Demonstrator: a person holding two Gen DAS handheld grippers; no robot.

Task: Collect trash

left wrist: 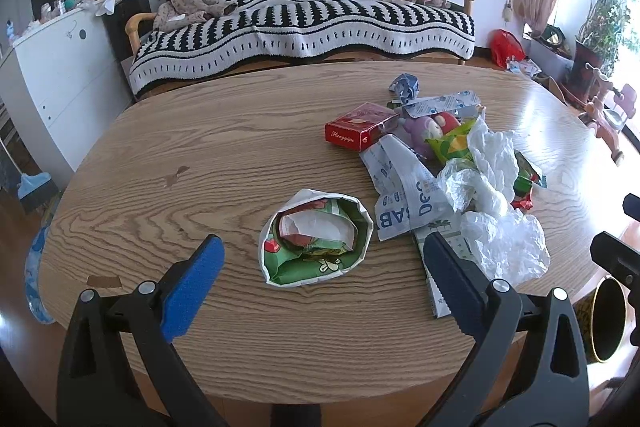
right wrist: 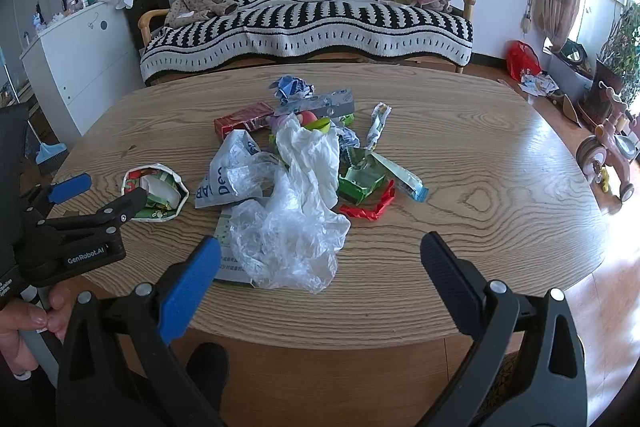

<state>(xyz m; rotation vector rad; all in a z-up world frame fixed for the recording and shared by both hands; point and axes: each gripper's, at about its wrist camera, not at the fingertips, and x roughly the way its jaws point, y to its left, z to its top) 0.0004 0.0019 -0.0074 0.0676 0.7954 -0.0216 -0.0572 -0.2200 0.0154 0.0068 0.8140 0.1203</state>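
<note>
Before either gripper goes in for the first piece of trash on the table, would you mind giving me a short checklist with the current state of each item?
1. Left gripper open and empty: ok.
2. Right gripper open and empty: ok.
3. Green-lined paper wrapper lies apart from the pile, between the left fingers' line of sight: ok.
4. Clear plastic bag lies ahead of the right gripper, overlapping printed paper beneath it, so it may drag other pieces: not ok.
5. Black bin beside the table edge is open: ok; how full, cannot tell.
6. Red box is trash or not: cannot tell.
</note>
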